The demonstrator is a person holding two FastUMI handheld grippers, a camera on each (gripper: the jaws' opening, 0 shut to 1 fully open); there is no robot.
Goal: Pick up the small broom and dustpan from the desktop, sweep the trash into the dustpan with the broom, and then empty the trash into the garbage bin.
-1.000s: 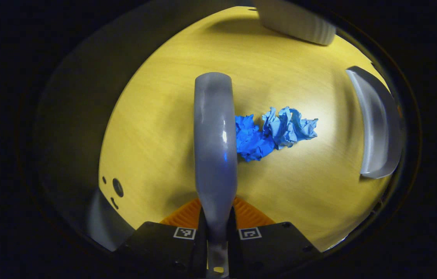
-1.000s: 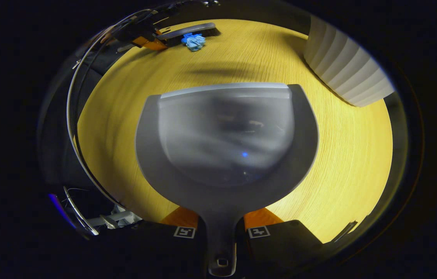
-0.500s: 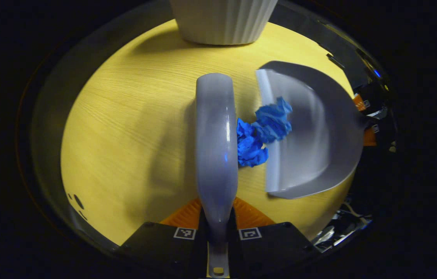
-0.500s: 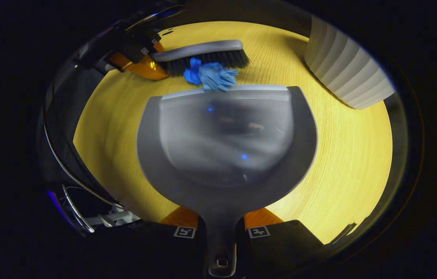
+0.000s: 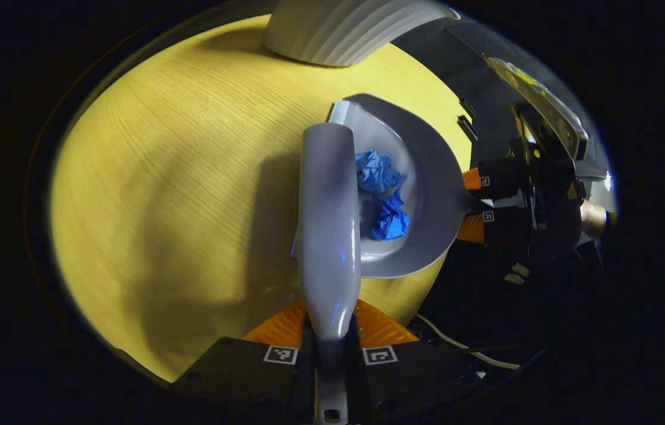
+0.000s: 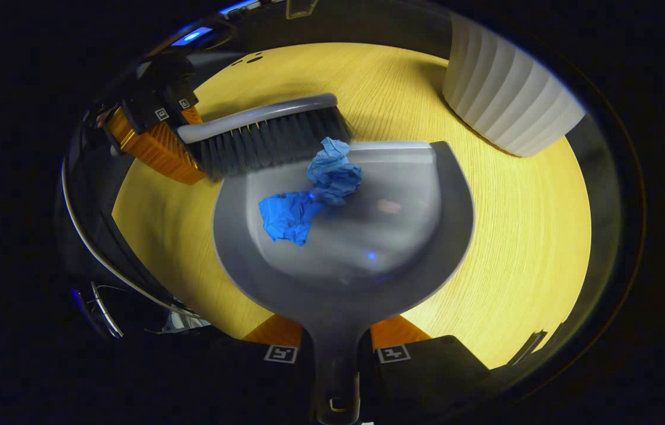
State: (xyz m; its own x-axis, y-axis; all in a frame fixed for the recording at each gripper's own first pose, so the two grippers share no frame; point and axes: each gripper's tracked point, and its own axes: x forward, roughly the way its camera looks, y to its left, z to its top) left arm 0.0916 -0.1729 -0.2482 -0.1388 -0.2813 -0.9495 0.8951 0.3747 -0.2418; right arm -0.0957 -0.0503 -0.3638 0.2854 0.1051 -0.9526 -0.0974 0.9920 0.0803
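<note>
My left gripper (image 5: pixel 330 323) is shut on the handle of the grey broom (image 5: pixel 329 218), whose back runs up the middle of the left gripper view. My right gripper (image 6: pixel 337 334) is shut on the handle of the grey dustpan (image 6: pixel 409 242), which rests on the yellow wooden table (image 6: pixel 521 236). Two crumpled paper wads lie inside the pan: a light blue one (image 6: pixel 334 172) near the lip and a darker blue one (image 6: pixel 288 216) beside it. The broom's black bristles (image 6: pixel 267 141) stand at the pan's lip, touching the light wad. The left gripper view shows both wads (image 5: pixel 380 195) in the dustpan (image 5: pixel 429 195).
A white ribbed garbage bin (image 6: pixel 503 94) stands on the table beyond the pan, to its right; the left gripper view has the bin (image 5: pixel 344 32) at the top. Cables (image 5: pixel 456 345) hang off the table edge near me. Bare tabletop (image 5: pixel 179 195) spreads left of the broom.
The broom has pushed both blue wads over the lip and into the dustpan. Broom and pan have closed together, and the wads now lie deeper in the pan.
</note>
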